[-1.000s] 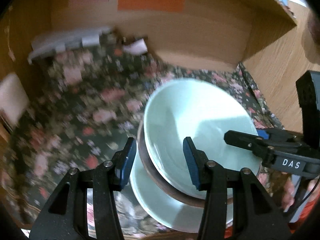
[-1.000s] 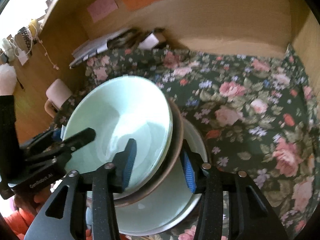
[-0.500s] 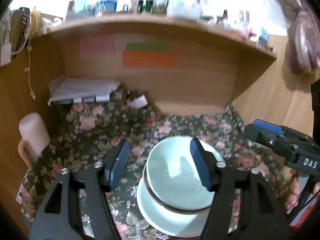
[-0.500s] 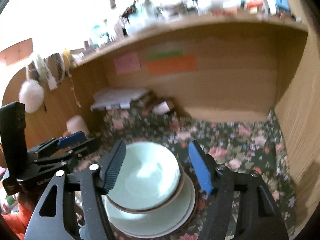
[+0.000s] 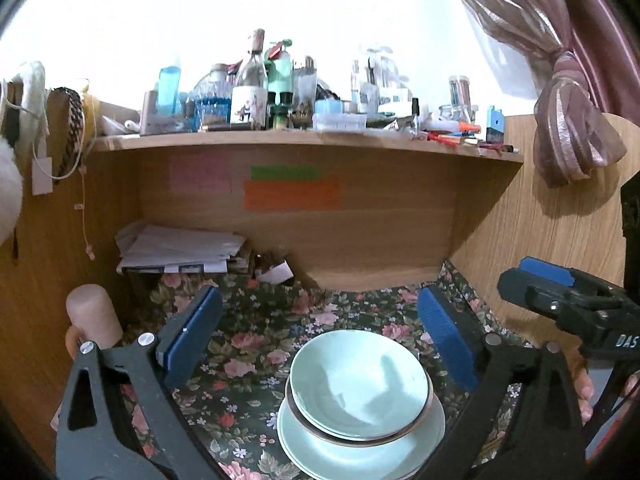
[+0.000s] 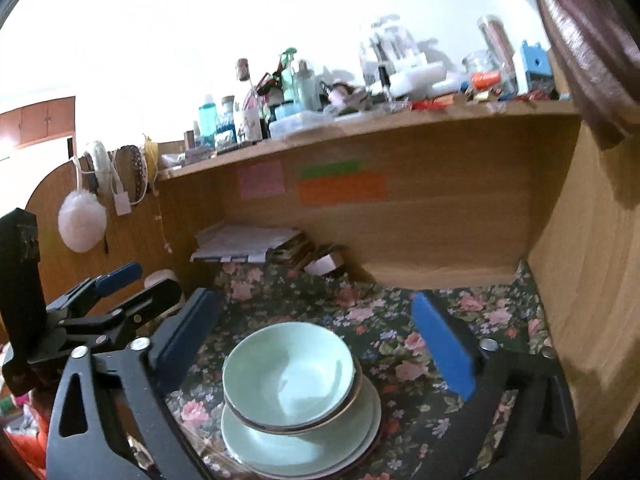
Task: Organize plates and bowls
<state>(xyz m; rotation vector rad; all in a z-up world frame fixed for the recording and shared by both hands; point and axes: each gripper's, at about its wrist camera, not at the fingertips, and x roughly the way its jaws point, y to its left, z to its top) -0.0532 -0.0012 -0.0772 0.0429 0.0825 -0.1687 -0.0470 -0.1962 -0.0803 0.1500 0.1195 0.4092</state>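
Bowls (image 5: 360,388) are sitting nested on the plates (image 5: 360,444), one tidy stack on the floral worktop (image 5: 260,344). I'm letting both jaws spread wide: left hand-held gripper (image 5: 320,344) and right hand-held gripper (image 6: 316,340) are gripping nothing, since I reckon the stacking's done.

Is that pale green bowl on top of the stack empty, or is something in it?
Empty: the top bowl shows only bare glazed inside, sitting upright on the plates.
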